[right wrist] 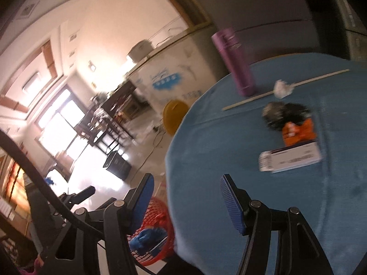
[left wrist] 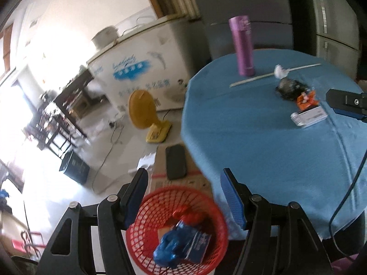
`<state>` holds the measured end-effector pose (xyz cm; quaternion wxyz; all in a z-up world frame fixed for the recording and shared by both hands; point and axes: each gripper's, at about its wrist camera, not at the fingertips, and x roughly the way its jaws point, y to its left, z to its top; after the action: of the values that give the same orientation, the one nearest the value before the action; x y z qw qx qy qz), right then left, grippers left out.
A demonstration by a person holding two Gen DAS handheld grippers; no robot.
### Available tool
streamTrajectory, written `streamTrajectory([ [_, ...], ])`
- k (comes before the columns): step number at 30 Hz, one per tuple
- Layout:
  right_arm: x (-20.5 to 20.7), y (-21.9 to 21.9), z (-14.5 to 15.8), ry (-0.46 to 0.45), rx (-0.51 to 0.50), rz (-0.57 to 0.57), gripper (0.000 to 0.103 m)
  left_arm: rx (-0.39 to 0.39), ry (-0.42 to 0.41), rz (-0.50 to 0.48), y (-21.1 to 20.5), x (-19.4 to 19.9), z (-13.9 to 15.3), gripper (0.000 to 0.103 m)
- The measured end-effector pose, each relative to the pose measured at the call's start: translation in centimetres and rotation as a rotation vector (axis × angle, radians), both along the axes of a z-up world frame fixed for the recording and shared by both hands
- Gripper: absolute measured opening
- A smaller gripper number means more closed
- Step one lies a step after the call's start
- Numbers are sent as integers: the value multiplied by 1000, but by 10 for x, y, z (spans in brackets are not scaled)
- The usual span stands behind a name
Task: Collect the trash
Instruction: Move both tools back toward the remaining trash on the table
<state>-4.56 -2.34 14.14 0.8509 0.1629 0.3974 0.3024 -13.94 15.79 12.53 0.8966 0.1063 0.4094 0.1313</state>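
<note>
The red basket (left wrist: 176,229) is set on the floor just beside the blue-clothed table (left wrist: 263,142), likely so trash can be dropped straight off the edge; blue wrappers (left wrist: 169,249) already lie in it. Both the left gripper (left wrist: 183,197) and the right gripper (right wrist: 185,204) are held wide apart with nothing between the fingers; the white box (right wrist: 290,160), 1 of several scraps left on the cloth, lies flat, its long axis running left to right across the right wrist view.

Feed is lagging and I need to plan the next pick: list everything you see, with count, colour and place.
Basket: one, red mesh, on floor beside table, holding blue bag, carton, red wrapper.
Table: one, blue cloth.
Bottle: one, purple, upright, far edge.
Stick: one, pale, beside bottle.
Tissue wad: one, white, on stick.
Dark wrapper: one, crumpled.
Orange packet: one.
White box: one, nearest.
Phone: one, black, on carton.
Fan: one, yellow, floor.
Left gripper: open, over basket.
Right gripper: open, at table edge.
</note>
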Motion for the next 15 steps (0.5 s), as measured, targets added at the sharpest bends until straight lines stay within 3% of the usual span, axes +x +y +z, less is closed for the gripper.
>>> streamTrajectory([
  [15,-14,-125,17,-42,-14,-283,64,46,-57,-251,-115,30,37,67],
])
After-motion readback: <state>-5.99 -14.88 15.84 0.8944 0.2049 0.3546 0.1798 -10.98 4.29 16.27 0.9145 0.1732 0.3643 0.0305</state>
